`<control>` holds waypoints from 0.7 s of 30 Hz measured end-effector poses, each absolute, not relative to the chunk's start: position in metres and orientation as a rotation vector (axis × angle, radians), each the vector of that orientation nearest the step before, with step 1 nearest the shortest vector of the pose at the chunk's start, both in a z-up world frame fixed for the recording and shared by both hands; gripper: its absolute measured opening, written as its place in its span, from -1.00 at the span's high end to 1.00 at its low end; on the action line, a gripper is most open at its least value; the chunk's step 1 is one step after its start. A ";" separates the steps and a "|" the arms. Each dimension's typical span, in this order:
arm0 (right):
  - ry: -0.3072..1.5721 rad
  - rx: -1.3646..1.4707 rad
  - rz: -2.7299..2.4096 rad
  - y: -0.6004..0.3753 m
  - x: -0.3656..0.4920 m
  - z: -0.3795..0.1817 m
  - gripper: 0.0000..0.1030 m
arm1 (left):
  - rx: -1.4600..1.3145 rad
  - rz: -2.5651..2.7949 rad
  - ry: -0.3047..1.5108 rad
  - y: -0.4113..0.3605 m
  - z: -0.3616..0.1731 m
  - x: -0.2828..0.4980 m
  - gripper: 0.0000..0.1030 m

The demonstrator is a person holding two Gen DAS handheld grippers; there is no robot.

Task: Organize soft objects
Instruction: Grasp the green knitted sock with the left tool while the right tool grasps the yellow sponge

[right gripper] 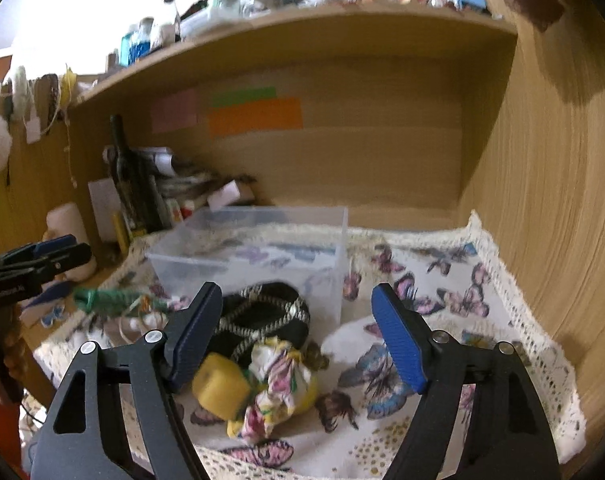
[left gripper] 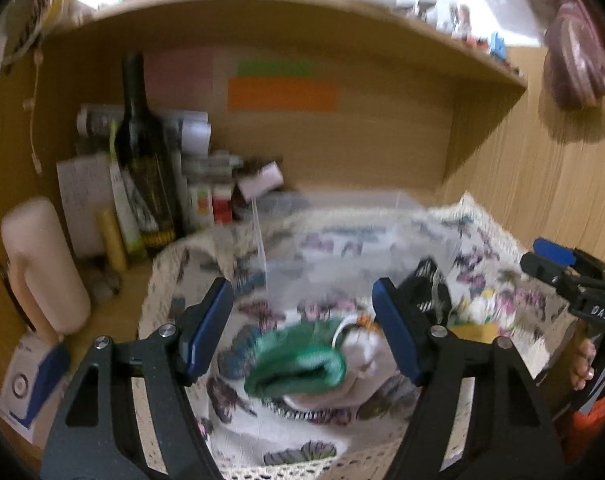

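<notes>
Left gripper (left gripper: 302,330), jaws spread wide and empty, above a green rolled sock (left gripper: 296,366) lying on the butterfly-print cloth (left gripper: 262,432). Right gripper (right gripper: 298,336), likewise wide open, over a yellow sponge (right gripper: 220,388) and floral fabric bundle (right gripper: 278,380), near a black braided item (right gripper: 262,314) beside the clear plastic bin (right gripper: 262,248).

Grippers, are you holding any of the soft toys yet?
No, nothing is held. The left gripper is open above the green roll, and the right gripper is open over the floral bundle.
</notes>
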State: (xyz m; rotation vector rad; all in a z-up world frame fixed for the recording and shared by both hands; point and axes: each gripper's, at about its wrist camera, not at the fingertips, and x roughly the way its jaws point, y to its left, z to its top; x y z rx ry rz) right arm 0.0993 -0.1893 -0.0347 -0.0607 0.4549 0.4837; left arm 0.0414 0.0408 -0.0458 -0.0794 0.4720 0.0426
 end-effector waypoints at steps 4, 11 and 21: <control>0.487 -0.069 0.530 -0.181 0.096 -0.045 -0.45 | -0.072 0.041 0.540 0.036 -0.066 0.048 -0.42; 0.540 -0.123 0.628 -0.154 0.099 -0.062 -0.45 | -0.103 0.092 0.596 0.047 -0.089 0.059 -0.60; 0.610 -0.222 0.695 -0.141 0.101 -0.078 -0.42 | -0.099 0.036 0.606 0.046 -0.095 0.057 0.52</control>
